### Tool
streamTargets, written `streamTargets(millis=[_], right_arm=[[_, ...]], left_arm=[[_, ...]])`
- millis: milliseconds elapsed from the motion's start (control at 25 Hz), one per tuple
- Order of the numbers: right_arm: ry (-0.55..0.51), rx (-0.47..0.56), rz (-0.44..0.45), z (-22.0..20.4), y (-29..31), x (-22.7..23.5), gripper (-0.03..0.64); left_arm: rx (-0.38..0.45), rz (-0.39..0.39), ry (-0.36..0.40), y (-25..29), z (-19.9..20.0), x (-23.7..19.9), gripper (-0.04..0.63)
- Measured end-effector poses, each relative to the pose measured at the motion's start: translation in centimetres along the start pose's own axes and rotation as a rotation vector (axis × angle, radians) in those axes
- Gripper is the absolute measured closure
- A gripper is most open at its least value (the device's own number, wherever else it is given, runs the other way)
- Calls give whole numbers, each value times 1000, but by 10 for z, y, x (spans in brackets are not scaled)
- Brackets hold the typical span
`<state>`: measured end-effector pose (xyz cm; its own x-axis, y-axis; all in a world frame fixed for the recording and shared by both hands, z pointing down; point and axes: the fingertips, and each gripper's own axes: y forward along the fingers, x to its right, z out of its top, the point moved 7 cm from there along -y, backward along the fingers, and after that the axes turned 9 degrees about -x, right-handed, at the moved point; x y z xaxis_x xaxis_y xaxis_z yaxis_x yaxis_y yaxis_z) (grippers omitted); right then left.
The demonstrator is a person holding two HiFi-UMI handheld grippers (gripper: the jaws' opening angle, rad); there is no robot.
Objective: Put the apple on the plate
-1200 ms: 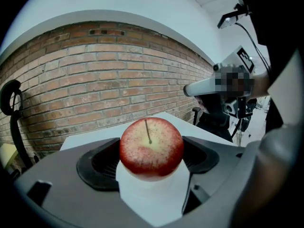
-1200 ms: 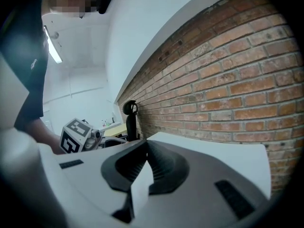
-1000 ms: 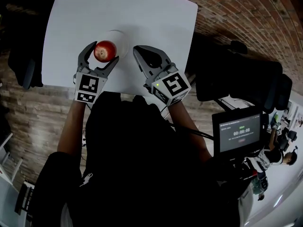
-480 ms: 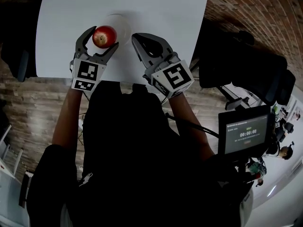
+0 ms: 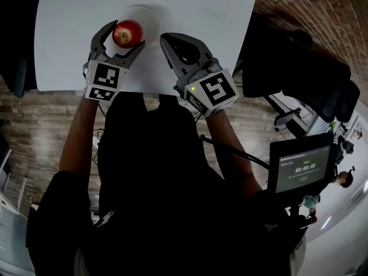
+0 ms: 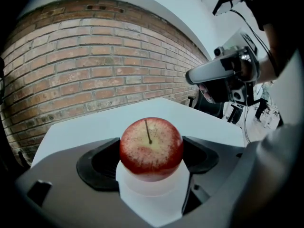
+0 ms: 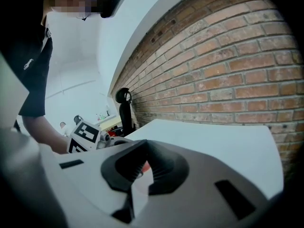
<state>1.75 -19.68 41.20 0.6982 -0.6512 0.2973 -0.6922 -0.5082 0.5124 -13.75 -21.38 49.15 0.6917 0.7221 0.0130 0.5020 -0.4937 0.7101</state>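
Observation:
A red apple point(image 5: 127, 33) point(image 6: 151, 147) sits between the black pads of my left gripper point(image 5: 126, 35) point(image 6: 151, 152), which is shut on it from both sides. The white plate point(image 5: 150, 17) point(image 6: 150, 197) lies right under the apple on the white table point(image 5: 201, 4); whether the apple touches it I cannot tell. To the right of the plate, over the table's near edge, my right gripper point(image 5: 175, 46) point(image 7: 139, 168) is shut with nothing held. Through its narrow slit a red sliver of the apple point(image 7: 144, 166) shows.
A brick wall point(image 6: 85, 70) runs behind the table. Black chairs point(image 5: 299, 79) stand off the table's right side. A small timer screen point(image 5: 302, 168) hangs at the right, near my body. The table's near edge runs just under both grippers.
My left gripper has sunk a little with the apple in it, closer over the plate. The right gripper has kept its place, still shut.

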Motion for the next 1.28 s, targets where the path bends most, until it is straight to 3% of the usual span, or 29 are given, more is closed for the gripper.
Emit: streamTargets(millis=[480,1280], right_arm=[[38,-26,-40,-20,0,18,614],[74,-9,-74,-25,-7,28,612]], left_arm=[[-51,-18,84,47,-14,9,193],[-159,19,166,68,-10,7,192]])
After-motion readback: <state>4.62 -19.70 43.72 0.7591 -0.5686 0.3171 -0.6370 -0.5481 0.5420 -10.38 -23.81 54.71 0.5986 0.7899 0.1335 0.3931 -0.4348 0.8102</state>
